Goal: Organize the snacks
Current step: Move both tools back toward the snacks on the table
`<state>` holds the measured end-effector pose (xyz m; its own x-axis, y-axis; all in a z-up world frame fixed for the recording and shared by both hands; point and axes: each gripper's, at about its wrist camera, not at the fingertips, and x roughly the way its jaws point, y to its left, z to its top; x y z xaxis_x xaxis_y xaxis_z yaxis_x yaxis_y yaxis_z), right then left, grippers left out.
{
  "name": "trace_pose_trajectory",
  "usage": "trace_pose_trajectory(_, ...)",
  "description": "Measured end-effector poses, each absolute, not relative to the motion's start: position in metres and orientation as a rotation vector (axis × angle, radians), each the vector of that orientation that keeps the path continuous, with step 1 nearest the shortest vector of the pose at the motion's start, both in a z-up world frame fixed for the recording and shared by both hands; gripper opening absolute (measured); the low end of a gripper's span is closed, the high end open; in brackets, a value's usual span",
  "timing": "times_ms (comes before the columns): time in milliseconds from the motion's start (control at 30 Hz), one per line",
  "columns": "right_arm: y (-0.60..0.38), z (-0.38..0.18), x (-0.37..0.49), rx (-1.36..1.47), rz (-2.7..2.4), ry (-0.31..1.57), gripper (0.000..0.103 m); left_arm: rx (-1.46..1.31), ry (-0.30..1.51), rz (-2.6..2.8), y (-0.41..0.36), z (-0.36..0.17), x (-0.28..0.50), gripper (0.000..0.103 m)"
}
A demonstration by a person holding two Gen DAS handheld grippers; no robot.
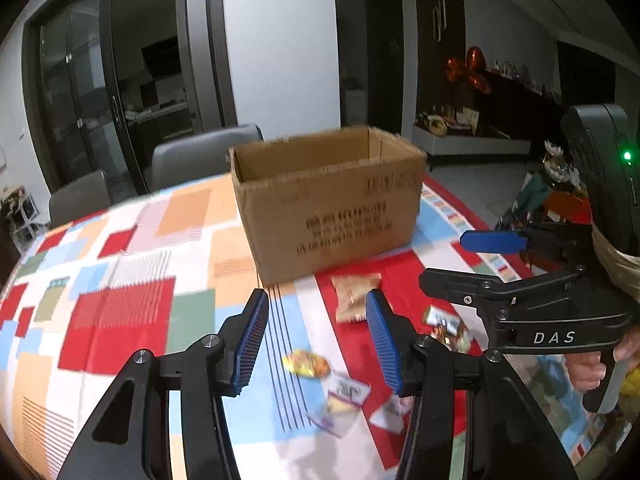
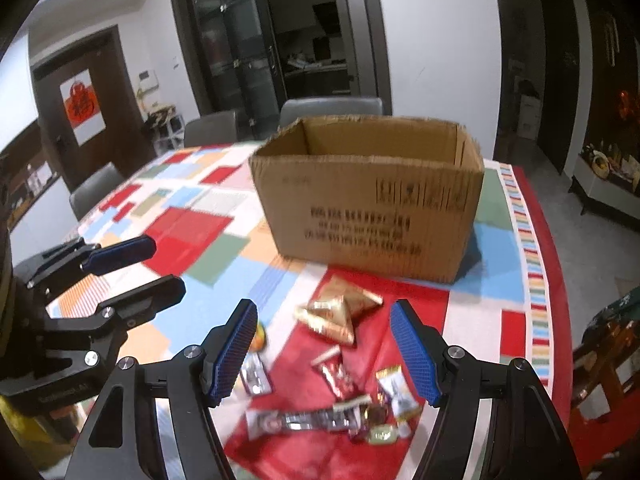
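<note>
An open-topped cardboard box (image 1: 328, 200) (image 2: 372, 196) stands on a table with a colourful patchwork cloth (image 1: 120, 280) (image 2: 192, 220). In front of it lie several wrapped snacks: gold triangular packets (image 2: 340, 312) (image 1: 354, 296), a yellow candy (image 1: 306, 363), a red wrapper (image 2: 336, 372) and white packets (image 1: 346, 396) (image 2: 396, 394). My left gripper (image 1: 318, 344) hovers open above the snacks, nothing between its blue pads. My right gripper (image 2: 324, 354) is also open and empty above the pile. Each gripper shows in the other's view: the right one (image 1: 460, 256), the left one (image 2: 168, 264).
Grey chairs (image 1: 204, 156) (image 2: 328, 108) stand behind the table. Glass doors and a dark cabinet fill the background. A hand (image 1: 588, 368) holds the right gripper's handle at the right edge. The table's red border (image 2: 548, 280) runs down the right side.
</note>
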<state>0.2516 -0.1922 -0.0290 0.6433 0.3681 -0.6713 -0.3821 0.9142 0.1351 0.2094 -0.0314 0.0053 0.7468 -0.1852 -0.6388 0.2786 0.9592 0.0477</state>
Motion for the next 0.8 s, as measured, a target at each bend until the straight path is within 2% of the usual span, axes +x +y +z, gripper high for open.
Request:
trace_pose_trajectory(567,-0.184,-0.087,0.241,-0.138,0.450,0.883,0.069,0.131,0.875,-0.324,-0.032,-0.068,0.202,0.050)
trace_pose_trajectory(800,-0.179,-0.109,0.255,-0.160,0.456,0.954,0.064,0.132,0.950,-0.345,-0.034,-0.094,0.216,0.050)
